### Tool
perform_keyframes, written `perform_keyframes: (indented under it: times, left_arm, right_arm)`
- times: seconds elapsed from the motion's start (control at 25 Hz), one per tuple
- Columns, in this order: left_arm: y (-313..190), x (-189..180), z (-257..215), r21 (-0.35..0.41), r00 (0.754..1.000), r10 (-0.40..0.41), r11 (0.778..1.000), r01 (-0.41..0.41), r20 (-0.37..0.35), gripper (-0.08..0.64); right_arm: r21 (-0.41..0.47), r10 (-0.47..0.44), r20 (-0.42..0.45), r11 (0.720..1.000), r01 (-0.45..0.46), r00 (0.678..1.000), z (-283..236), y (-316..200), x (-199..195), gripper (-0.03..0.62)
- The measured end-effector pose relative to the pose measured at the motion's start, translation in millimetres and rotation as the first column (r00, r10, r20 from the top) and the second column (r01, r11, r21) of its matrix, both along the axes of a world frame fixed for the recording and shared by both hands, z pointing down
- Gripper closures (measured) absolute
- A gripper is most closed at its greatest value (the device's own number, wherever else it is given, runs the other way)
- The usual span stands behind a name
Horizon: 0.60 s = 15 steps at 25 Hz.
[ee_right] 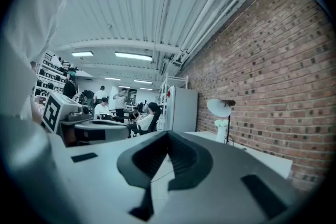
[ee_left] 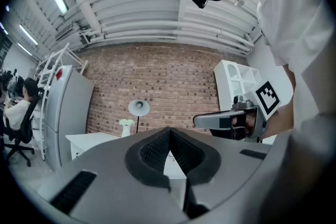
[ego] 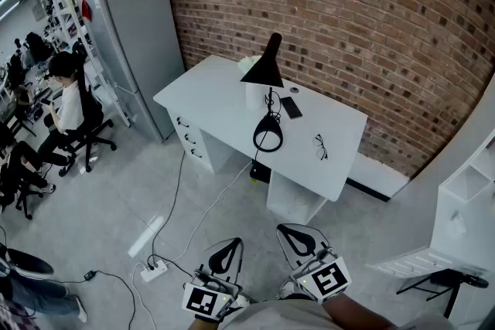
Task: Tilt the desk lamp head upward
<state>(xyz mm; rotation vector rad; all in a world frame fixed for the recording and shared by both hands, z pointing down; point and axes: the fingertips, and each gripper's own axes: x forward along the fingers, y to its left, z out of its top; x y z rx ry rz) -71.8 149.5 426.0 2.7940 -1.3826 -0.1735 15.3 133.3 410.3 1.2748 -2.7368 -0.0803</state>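
1. Nearest to me, the left gripper (ego: 232, 246) and right gripper (ego: 286, 230) hang side by side above the floor (ego: 100, 205). Each has its jaws pressed together at the tips with nothing between them.
2. A power strip (ego: 155, 269) lies on the floor just left of them, with the white desk (ego: 209, 93) well beyond it.
3. The desk lamp (ego: 268, 108) stands on the tabletop, its ring base near the front edge. A phone (ego: 291, 107) lies close on its right and glasses (ego: 320, 146) farther toward the right end.
4. The lamp head (ego: 263, 67) is over mid-desk beside a white vase (ego: 252, 93), its cone opening downward (so not tilted, I judge).
5. Behind is the brick wall (ego: 348, 27). Nothing is done yet: the approach, the grip and the upward tilt all remain.
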Motion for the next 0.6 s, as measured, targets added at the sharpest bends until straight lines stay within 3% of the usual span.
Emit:
perform_keyframes:
  times: [0.16,0.6]
  left_arm:
    - [6.7,8.5,-0.1,0.009,1.0,0.003,1.0,-0.003,0.003,0.555]
    - [14.0,22.8,12.5,-0.025,1.0,-0.003,1.0,0.003,0.002,0.555]
  right_arm:
    - [0.001,-0.008,0.035,1.0,0.008,0.999,-2.3,2.9,2.0,0.577]
    - [-0.044,-0.018,0.009,0.999,0.018,1.0,12.0,9.6,19.3,0.577]
